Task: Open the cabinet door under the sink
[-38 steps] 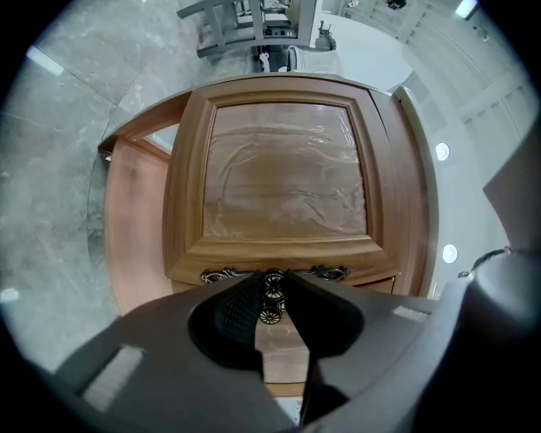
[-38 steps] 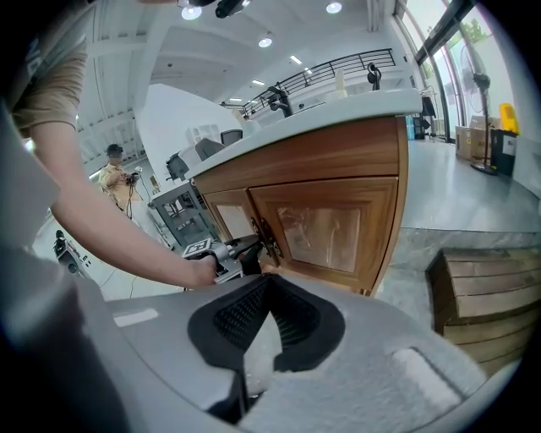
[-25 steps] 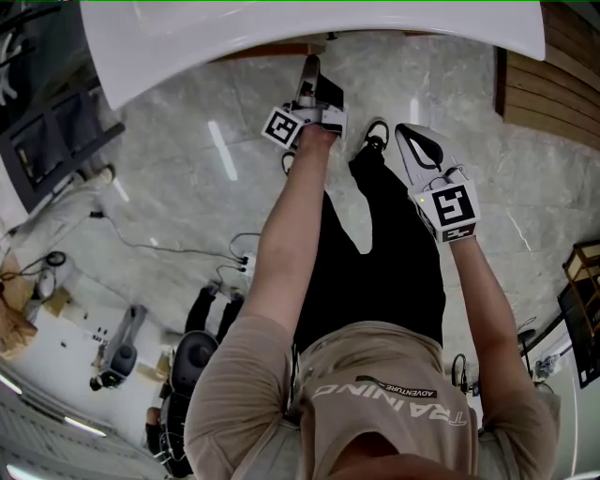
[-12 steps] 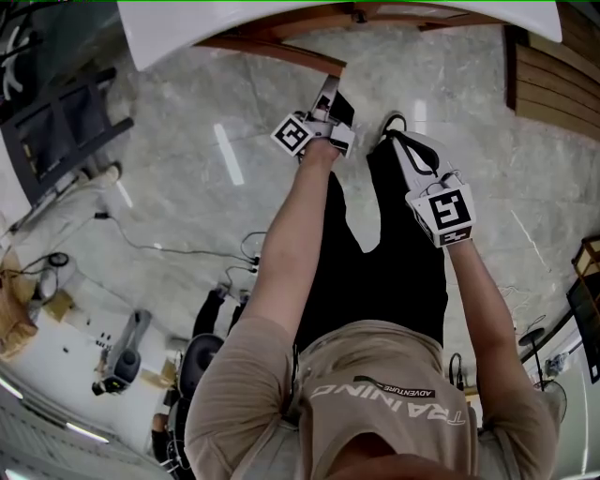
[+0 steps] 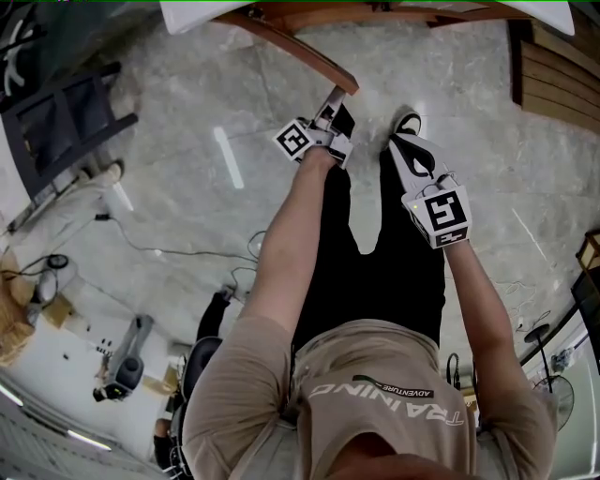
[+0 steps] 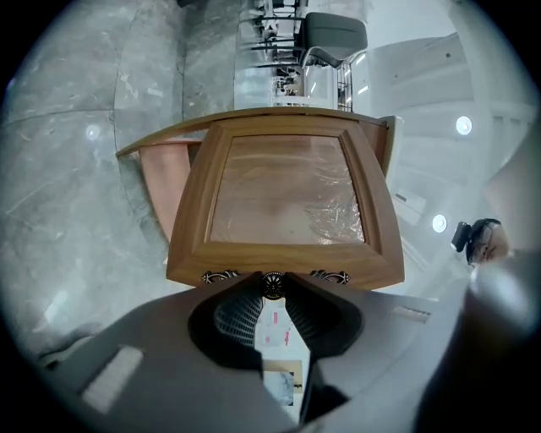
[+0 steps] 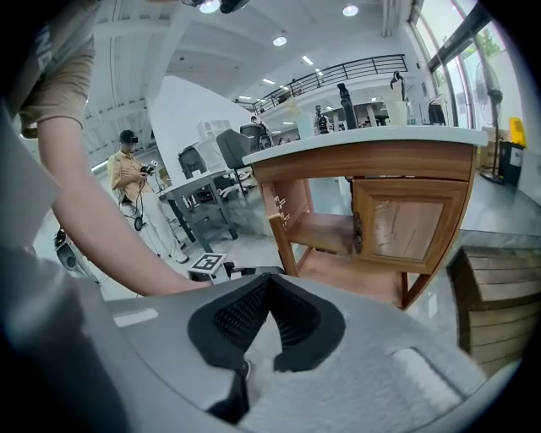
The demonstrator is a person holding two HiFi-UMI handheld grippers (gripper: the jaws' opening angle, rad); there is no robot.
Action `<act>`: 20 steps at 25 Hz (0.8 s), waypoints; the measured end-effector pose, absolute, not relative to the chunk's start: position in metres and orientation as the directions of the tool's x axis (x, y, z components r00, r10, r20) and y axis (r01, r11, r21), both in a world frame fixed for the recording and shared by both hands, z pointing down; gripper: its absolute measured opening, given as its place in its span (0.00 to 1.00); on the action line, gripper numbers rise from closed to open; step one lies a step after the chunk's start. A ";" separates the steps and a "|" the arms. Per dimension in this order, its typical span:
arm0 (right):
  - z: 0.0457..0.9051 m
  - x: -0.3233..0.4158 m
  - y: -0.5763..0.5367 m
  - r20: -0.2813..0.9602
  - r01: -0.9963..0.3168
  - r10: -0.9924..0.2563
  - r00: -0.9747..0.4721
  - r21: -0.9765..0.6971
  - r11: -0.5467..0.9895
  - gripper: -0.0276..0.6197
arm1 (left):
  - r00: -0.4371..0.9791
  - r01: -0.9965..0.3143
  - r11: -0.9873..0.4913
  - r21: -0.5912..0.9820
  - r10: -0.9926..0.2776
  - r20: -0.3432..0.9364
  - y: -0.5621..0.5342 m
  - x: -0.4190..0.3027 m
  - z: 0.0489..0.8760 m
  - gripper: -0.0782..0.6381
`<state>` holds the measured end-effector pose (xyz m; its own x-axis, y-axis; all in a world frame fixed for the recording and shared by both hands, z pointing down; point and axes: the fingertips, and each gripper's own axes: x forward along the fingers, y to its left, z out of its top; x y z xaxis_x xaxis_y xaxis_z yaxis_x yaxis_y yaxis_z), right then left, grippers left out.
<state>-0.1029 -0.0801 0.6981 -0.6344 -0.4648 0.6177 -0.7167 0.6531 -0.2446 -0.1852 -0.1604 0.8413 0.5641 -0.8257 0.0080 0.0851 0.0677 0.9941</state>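
Note:
The wooden cabinet door (image 6: pixel 283 190) under the white sink counter (image 5: pixel 375 9) stands swung out from the cabinet; in the head view it shows as a brown edge (image 5: pixel 300 47). My left gripper (image 6: pixel 272 292) is shut on the door's small round knob (image 6: pixel 272 285) at the door's free edge. In the head view the left gripper (image 5: pixel 333 101) sits at the tip of that edge. The right gripper (image 5: pixel 405 131) hangs apart to the right, shut with nothing in it. Its own view shows the cabinet (image 7: pixel 372 211) with the left compartment (image 7: pixel 317 228) exposed and the right door (image 7: pixel 410 224) closed.
A slatted wooden crate (image 5: pixel 562 66) stands right of the cabinet. A dark rack (image 5: pixel 66 112) and floor cables (image 5: pixel 169 248) lie to the left. Another person (image 7: pixel 131 182) stands by tables far off. My legs and shoes (image 5: pixel 405 122) are right below the grippers.
The left gripper has pulled back toward me with the knob, and the door has swung farther out from under the sink. The right gripper has stayed beside it, shifting only slightly.

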 end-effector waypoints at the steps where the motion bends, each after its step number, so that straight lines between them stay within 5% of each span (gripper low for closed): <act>1: 0.698 -0.108 -0.078 0.619 -0.721 -0.467 -0.632 -0.247 0.648 0.05 | 0.576 0.081 0.070 0.994 -0.818 0.010 -0.157 -0.190 0.842 0.25; 20: 0.701 -0.191 -0.046 0.631 -0.749 -0.479 -0.610 -0.261 0.610 0.05 | 0.777 -0.018 0.098 0.995 -0.625 0.076 -0.102 -0.290 0.849 0.25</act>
